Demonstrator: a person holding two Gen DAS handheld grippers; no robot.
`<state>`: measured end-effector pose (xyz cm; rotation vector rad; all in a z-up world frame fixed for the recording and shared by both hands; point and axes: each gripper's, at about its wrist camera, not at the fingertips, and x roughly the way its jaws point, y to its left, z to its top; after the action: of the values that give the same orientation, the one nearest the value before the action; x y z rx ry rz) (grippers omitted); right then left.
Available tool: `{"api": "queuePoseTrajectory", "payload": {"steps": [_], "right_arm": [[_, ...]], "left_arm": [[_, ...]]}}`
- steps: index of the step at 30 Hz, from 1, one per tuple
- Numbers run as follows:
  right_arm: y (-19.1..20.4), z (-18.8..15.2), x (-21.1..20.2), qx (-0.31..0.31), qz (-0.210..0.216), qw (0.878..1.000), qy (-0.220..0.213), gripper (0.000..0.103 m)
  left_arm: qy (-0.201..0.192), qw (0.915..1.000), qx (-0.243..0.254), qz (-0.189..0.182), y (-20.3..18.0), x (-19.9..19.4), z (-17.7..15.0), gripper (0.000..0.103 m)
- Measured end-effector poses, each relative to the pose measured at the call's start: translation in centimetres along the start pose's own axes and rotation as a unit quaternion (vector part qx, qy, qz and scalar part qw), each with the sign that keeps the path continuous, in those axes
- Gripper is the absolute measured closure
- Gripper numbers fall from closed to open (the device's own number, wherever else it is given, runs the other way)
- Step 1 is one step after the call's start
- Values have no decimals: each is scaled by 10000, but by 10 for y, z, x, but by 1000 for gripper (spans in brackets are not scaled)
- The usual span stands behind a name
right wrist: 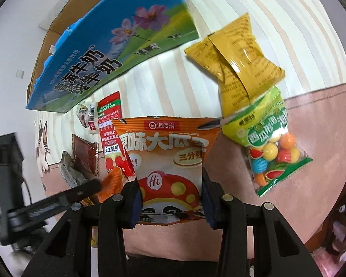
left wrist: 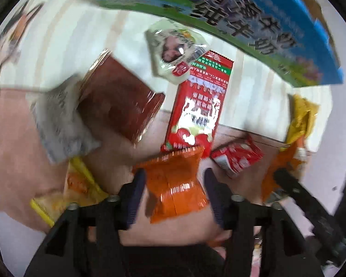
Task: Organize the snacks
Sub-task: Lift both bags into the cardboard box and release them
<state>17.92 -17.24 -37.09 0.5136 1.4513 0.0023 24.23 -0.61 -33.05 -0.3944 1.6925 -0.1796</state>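
A: Left wrist view first. What can you read?

B: Little; it is blurred. The left tongs (left wrist: 175, 198) stand with their jaws apart, and a plain orange packet (left wrist: 175, 184) lies between them on the pink surface (left wrist: 16, 138); whether the pads touch it I cannot tell. Beyond it lies a tall red carton (left wrist: 196, 106) with upside-down Chinese print too smeared to read, topped by a pale sachet (left wrist: 173, 53). A brown pouch (left wrist: 117, 101) and a grey wrapper (left wrist: 57, 120) lie to its left, a small red pack (left wrist: 237, 159) to its right. The blue milk box (left wrist: 253, 25) runs along the far edge, its big dark characters streaked.

A: And the right wrist view?

B: Sharper. The right tongs (right wrist: 170, 200) are clamped on an orange sunflower-seed bag (right wrist: 168, 159); its label reads 海底捞, with "Hi" on a red spotted cap above a panda face. Its lower edge is hidden behind the pads. Near the right edge lie a mustard-yellow packet (right wrist: 237, 62) with fine print and, touching it, a green bag of coloured gum balls (right wrist: 269, 143) reading 西瓜形泡泡. The milk box (right wrist: 117, 43) shows 牛奶, flowers and cows.
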Motion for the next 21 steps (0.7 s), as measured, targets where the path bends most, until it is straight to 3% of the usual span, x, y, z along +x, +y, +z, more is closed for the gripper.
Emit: {"api": "queuePoseTrajectory", "payload": {"steps": [3, 9, 11, 13, 15, 21], "right_arm": [[-7, -3, 7, 85, 74, 9999, 74, 58], [-10, -7, 18, 89, 79, 9998, 184, 58], [-9, -8, 20, 27, 32, 9998, 180, 58], [-9, -9, 20, 3, 4, 9998, 184, 58], [-8, -10, 20, -10, -11, 9998, 184, 58], [-3, -8, 10, -98, 137, 9997, 150, 58]], "left_arm": [[228, 9992, -291, -160, 9, 5, -11, 37], [785, 9953, -567, 6, 9, 58, -21, 37], [648, 9963, -548, 100, 6, 64, -22, 39], [355, 9984, -388, 191, 3, 64, -23, 50], [218, 9991, -173, 331, -3, 62, -24, 53], [-138, 9991, 138, 370, -13, 27, -26, 56]]}}
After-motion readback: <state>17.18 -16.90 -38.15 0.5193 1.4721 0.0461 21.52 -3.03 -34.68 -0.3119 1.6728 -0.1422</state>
